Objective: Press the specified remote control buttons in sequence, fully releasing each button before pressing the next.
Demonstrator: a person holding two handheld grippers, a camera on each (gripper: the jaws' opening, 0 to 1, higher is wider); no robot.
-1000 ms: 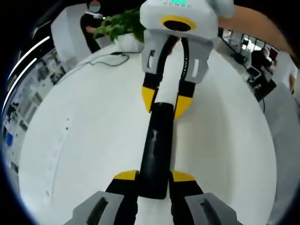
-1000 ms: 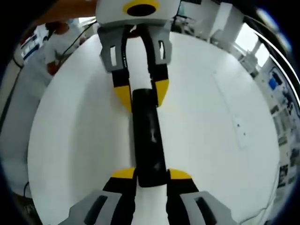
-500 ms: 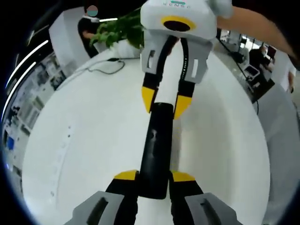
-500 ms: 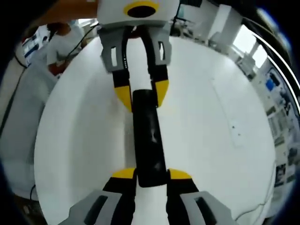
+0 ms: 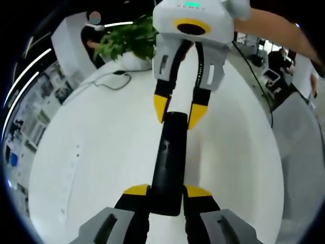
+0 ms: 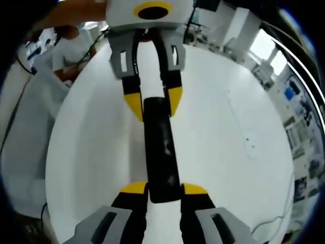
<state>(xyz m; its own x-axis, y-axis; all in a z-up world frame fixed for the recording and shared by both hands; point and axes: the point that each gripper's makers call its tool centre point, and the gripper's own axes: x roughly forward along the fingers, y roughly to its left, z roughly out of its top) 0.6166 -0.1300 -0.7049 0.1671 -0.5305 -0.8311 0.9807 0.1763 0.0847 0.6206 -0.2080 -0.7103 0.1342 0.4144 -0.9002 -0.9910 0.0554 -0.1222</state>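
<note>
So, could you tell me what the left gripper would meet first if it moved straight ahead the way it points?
The black remote control it already grips lies along that line; beyond it, the right gripper, closed on the far end.

a white round table [image 5: 101, 152] bears a potted plant [image 5: 127, 40] and a cable [image 5: 114, 81].

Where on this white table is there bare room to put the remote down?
Bare table lies on both sides of the remote. The far edge is crowded by a plant and cable. The middle is taken by the left tool and right tool.
</note>
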